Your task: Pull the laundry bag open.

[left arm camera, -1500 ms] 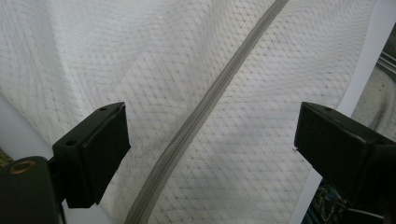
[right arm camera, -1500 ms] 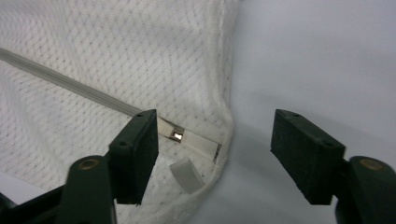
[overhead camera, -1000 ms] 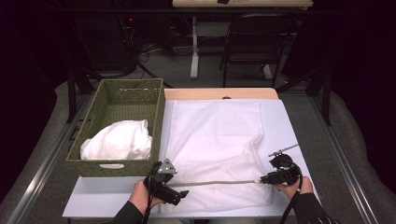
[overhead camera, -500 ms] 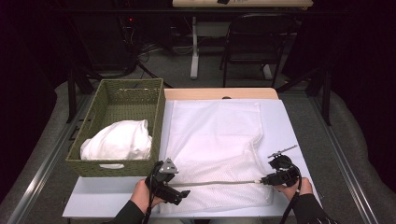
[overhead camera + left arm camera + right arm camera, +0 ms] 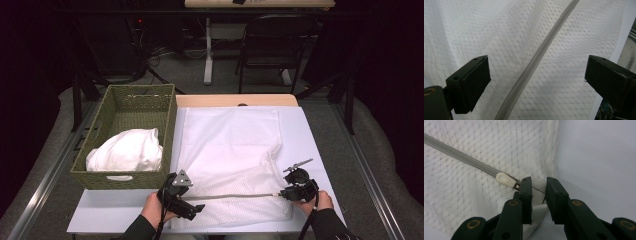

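Note:
A white mesh bag [image 5: 235, 150] lies flat on the white table [image 5: 307, 130], with a grey zipper [image 5: 235, 196] running across its near end. My left gripper [image 5: 194, 207] hovers over the zipper's left part, and in the left gripper view it [image 5: 536, 80] stands wide open with the zipper [image 5: 534, 62] running between the jaws. My right gripper [image 5: 286, 194] sits at the zipper's right end. In the right gripper view it [image 5: 539, 187] shows a narrow gap between its jaws, which straddle the zipper's tail just past the white zipper pull [image 5: 504, 179].
A woven green basket [image 5: 172, 125] stands left of the bag and holds a bundle of white cloth [image 5: 127, 150]. A wooden board [image 5: 235, 100] lies along the table's far edge. A chair [image 5: 270, 45] and desk legs stand beyond in the dark.

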The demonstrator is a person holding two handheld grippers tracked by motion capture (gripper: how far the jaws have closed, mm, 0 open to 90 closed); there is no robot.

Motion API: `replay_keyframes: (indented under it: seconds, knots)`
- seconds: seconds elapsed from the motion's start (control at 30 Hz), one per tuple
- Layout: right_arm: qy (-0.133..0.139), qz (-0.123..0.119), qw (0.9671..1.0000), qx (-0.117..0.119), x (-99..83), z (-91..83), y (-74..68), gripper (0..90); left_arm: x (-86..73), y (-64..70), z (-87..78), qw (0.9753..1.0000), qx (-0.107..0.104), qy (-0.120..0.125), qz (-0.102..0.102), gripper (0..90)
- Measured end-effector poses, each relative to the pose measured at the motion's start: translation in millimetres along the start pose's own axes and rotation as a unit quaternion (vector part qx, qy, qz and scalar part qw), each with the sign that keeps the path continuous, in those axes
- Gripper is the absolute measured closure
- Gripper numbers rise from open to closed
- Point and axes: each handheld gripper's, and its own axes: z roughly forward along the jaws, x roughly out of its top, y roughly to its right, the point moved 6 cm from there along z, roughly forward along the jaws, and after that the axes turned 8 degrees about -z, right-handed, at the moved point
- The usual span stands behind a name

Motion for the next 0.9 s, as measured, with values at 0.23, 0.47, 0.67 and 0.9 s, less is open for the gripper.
replay_keyframes:
  seconds: [0.23,0.47,0.67,0.9]
  knots:
    - [-0.003,-0.002,1.0,-0.008,0.5,0.4,-0.8,77.5,0.4,0.5,0.5,1.0,-0.001,-0.004,0.003,6.0]
    - [-0.003,0.001,1.0,0.004,0.9,0.5,-0.1,82.3,1.0,0.6,0.5,1.0,-0.004,-0.001,0.004,6.3]
    - [0.01,0.007,0.9997,0.022,0.8,-0.7,4.2,88.7,1.5,1.1,1.7,1.0,-0.007,-0.002,0.004,6.2]
    - [0.026,-0.005,0.9995,0.019,3.5,-9.3,3.4,89.7,3.9,1.1,4.4,1.0,-0.007,-0.003,0.003,5.9]
